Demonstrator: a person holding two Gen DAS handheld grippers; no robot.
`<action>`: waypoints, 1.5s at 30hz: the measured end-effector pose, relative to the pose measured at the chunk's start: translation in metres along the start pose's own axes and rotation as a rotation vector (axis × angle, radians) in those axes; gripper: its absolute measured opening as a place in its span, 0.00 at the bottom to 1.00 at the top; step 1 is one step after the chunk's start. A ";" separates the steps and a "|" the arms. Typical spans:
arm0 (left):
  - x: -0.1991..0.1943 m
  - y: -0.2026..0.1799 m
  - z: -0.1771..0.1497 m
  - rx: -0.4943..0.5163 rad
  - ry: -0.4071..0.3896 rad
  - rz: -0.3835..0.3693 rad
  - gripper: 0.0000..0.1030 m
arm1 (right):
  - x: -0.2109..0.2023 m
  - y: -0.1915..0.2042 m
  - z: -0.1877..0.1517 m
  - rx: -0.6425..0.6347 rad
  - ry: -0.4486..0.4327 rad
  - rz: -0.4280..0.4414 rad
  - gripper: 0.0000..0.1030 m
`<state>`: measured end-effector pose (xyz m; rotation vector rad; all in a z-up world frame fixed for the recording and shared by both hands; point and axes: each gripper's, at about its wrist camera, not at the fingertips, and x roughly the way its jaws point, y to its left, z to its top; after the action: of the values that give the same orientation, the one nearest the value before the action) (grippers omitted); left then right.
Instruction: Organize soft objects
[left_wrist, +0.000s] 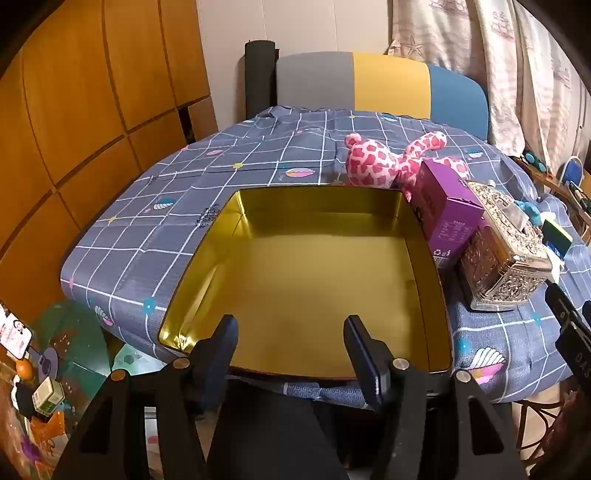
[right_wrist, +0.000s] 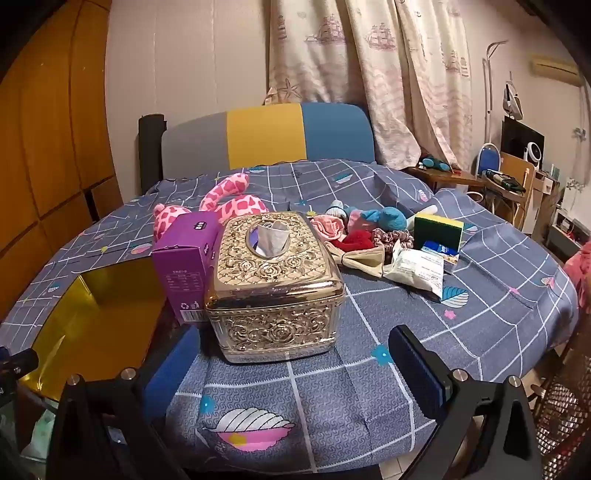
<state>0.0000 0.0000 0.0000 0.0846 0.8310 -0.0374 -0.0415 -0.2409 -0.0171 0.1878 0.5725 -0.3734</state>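
Landmark: gold tin (left_wrist: 306, 280), open, nothing inside it, on the checked tablecloth (left_wrist: 155, 206). All places below are taken from it.

1. Left gripper (left_wrist: 290, 332): over the tin's near rim, tilted down into it. Jaws parted, nothing between them.

2. Right gripper (right_wrist: 291, 363): to the right of the tin, in front of the tissue box. Jaws spread wide, gripping nothing; only cloth lies between them.

3. Pink spotted plush (left_wrist: 384, 162): just past the tin's far right corner, lying on the cloth, partly hidden by the purple carton.

4. Purple carton (left_wrist: 443, 210): right beside the tin's right wall, seemingly touching it.

5. Ornate metal tissue box (right_wrist: 275, 280): next beyond the carton, tissue showing at its slot. Hard goods, not for sorting, I judge.

6. Heap of small soft items (right_wrist: 365, 232): well to the right of the tin, behind the tissue box: pink fabric, a blue plush piece, red and satin scrunchies, a cream bow.

7. Yellow-green sponge (right_wrist: 437, 225) and white packets (right_wrist: 417, 269): at the heap's far side.

Step in hand, by my reckoning: the very start; nothing is in the tin and both tools are free.

Next move: the plush is nearest the tin. Reaching it means going over the tin or round the carton, and squeezing its body firmly, since plush gives under the pads.
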 end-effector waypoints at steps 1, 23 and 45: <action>0.000 0.000 0.000 0.001 0.001 0.001 0.58 | 0.000 0.000 0.000 0.000 -0.001 -0.001 1.00; 0.005 0.000 -0.002 -0.001 0.023 0.018 0.58 | 0.003 0.003 -0.001 -0.017 0.016 0.017 1.00; 0.006 0.000 -0.005 0.006 0.028 0.017 0.58 | 0.005 0.006 -0.001 -0.028 0.019 0.020 1.00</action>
<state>0.0005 0.0004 -0.0076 0.0984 0.8580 -0.0228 -0.0361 -0.2369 -0.0205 0.1699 0.5938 -0.3441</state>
